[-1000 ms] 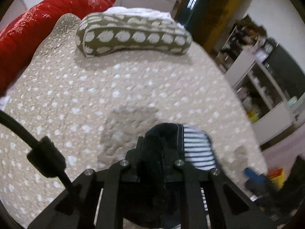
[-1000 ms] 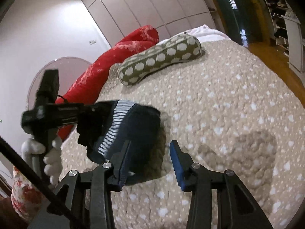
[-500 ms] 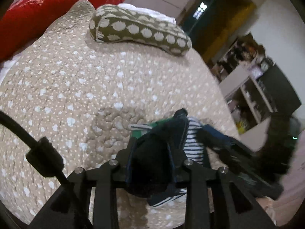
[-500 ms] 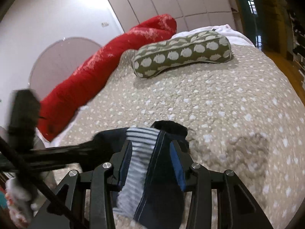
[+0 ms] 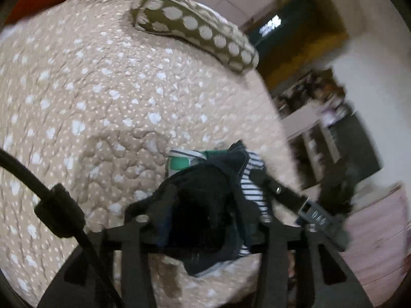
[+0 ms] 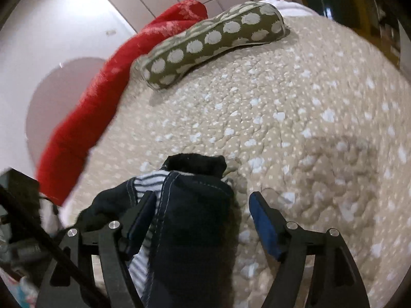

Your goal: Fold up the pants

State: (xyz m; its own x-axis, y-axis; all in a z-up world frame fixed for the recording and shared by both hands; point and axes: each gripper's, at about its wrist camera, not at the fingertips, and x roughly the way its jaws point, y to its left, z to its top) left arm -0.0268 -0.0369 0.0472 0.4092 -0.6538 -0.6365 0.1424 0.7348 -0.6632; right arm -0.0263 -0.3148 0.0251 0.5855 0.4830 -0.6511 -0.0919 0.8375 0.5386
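Navy pants (image 6: 190, 220) bunched near the spotted pillow (image 6: 213, 41), left gripper (image 5: 203, 220) clamped on them, right gripper (image 6: 203, 220) spread apart; folding barely begun, I judge.

Right gripper (image 6: 203, 215) spread wide, blue-padded fingers (image 6: 264, 225) apart. The navy pants (image 6: 190, 220), striped lining showing, bunch against the left finger, clear of the right one. They lie on the beige spotted quilt (image 6: 295, 118) of the bed. Beyond: an olive dotted pillow (image 6: 213, 38), and a red blanket (image 6: 102, 97) along the far edge.
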